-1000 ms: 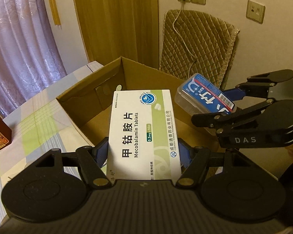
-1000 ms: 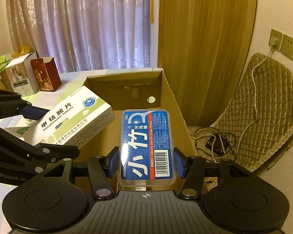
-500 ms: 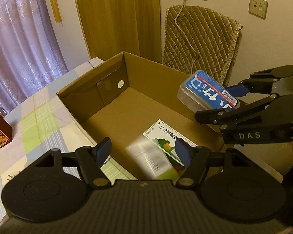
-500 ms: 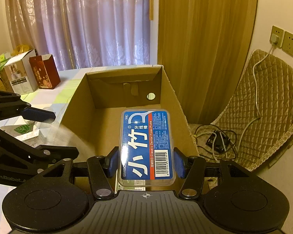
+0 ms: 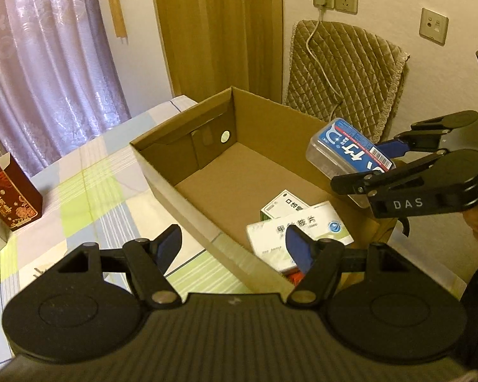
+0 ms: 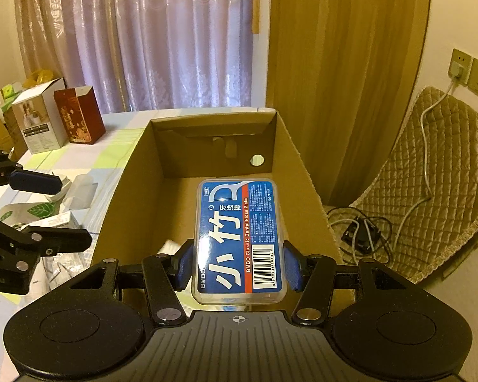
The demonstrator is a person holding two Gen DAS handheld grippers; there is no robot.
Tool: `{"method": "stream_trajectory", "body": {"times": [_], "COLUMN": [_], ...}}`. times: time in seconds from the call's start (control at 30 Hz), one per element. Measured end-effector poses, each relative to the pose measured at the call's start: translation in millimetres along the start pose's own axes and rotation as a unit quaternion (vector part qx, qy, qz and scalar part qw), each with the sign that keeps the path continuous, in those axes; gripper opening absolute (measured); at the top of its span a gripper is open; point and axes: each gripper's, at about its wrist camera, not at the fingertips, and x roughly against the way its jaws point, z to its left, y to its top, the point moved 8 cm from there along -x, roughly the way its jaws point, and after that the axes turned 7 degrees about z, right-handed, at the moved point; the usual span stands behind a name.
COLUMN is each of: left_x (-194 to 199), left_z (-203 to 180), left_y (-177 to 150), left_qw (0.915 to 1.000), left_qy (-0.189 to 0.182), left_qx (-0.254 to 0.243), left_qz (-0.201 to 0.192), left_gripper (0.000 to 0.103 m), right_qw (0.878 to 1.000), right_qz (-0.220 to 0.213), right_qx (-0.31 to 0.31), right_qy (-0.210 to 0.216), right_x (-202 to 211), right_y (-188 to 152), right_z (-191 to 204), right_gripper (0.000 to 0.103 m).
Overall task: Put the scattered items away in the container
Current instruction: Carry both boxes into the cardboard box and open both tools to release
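The open brown cardboard box (image 5: 220,172) stands on the checked tablecloth (image 5: 89,197). Inside it, at 5 o'clock, lies the white-green medicine carton (image 5: 306,232). The right gripper (image 6: 238,265) is clamped on the clear floss-pick case with blue label (image 6: 239,238) above the box. The left gripper (image 5: 232,245) has its jaws apart, empty.
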Motion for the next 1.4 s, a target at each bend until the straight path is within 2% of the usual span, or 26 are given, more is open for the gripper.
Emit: {"method": "stream_trajectory", "body": {"times": [0.5,0.57,0.6,1.1,1.4], "left_x": [6.9,7.0,7.2,25.0,50.3], "left_z": [11.6,13.1,13.7,32.6,44.6], "left_y": [-8.9,-10.7,-12.3,-45.3,-71.2], "left_qw": [0.9999,0.9998,0.9998,0.999,0.9976], "left_qy": [0.001,0.0,0.0,0.011,0.021], "left_qx": [0.015,0.018,0.019,0.044,0.066], "left_qz": [-0.003,-0.001,0.0,0.008,0.006], "left_gripper": [0.068,0.068,0.068,0.069,0.082], "right_qw": [1.0,1.0,1.0,1.0,1.0], "right_qz": [0.009,0.002,-0.009,-0.012,-0.02], "right_qx": [0.015,0.015,0.012,0.016,0.023], "right_qy": [-0.002,-0.006,-0.007,0.006,0.009], "right_x": [-14.3,-14.8,-12.6,-0.6,18.9], "right_y": [-0.7,0.1,1.0,1.4,2.8], "right_z": [12.3,12.3,11.7,24.0,40.7], "right_gripper": [0.059,0.08,0.096,0.096,0.096]}}
